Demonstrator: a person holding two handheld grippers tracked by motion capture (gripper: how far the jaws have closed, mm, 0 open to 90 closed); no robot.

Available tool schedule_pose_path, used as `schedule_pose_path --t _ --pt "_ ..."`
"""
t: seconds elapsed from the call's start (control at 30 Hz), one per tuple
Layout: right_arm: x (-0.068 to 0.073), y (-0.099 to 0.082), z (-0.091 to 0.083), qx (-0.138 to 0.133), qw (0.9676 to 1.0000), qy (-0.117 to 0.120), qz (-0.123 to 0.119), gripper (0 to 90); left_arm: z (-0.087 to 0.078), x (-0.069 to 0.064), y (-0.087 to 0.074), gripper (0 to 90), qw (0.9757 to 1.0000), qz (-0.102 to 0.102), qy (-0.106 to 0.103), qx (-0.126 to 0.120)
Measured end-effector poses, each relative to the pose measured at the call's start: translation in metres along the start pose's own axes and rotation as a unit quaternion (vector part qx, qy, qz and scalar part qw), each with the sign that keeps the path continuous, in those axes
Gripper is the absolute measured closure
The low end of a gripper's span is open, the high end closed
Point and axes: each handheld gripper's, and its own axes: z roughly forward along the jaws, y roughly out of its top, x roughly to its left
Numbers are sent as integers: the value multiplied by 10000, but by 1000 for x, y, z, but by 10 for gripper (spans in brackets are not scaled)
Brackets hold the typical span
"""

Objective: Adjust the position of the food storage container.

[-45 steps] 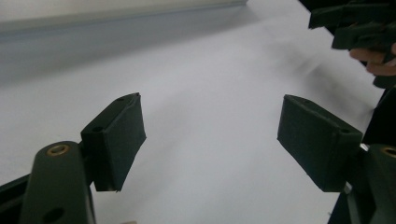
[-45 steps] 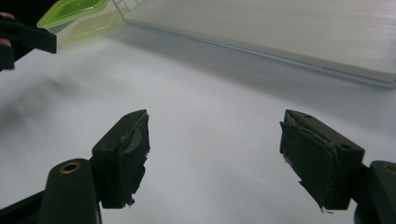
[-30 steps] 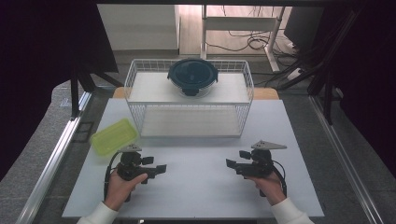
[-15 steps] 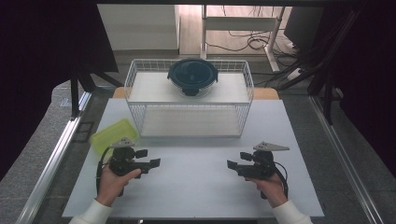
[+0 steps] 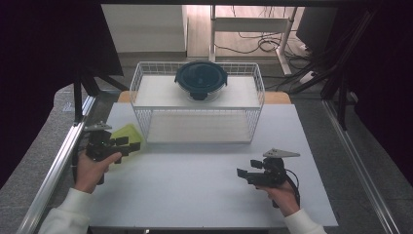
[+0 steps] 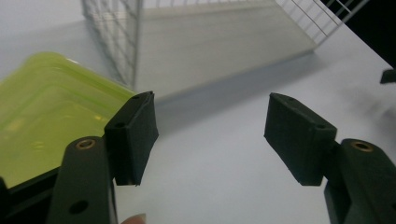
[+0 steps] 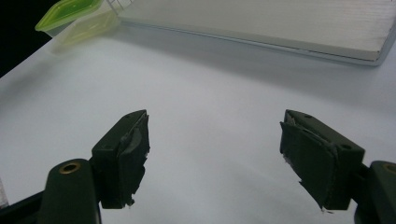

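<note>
The white bench [image 5: 204, 190] is seen to carry a white wire basket [image 5: 146, 97] at its far side, on whose upper shelf a round dark-lidded container [image 5: 201, 79] is already set. Just beside the basket's left front corner, the lime-green lidded container [image 5: 127, 133] is found resting on the bench, not yet lifted. The left tongs [image 5: 131, 145] are held right at this container; in the left gripper view the green lid [image 6: 42, 116] is seen beside the left-hand jaw, not between the two. Those jaws have just been closing, yet a wide gap remains and nothing is gripped. The right tongs [image 5: 245, 174] are held well apart from it, over bare bench, jaws spread and empty. The work is judged barely begun: grasping and placing are left.
</note>
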Motion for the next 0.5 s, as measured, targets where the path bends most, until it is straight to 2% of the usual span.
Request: schedule_pose_path --t 0.07,0.27,0.5 --pt "-1 0 1 7 10000 -18 12 237 -2 8 4 345 9999 -108 38 3" --pt "-3 -1 2 53 10000 -53 16 237 -1 28 11 360 9992 -173 351 86" --pt "-2 -2 4 145 9998 -102 -42 237 9 50 18 439 9973 -75 675 270"
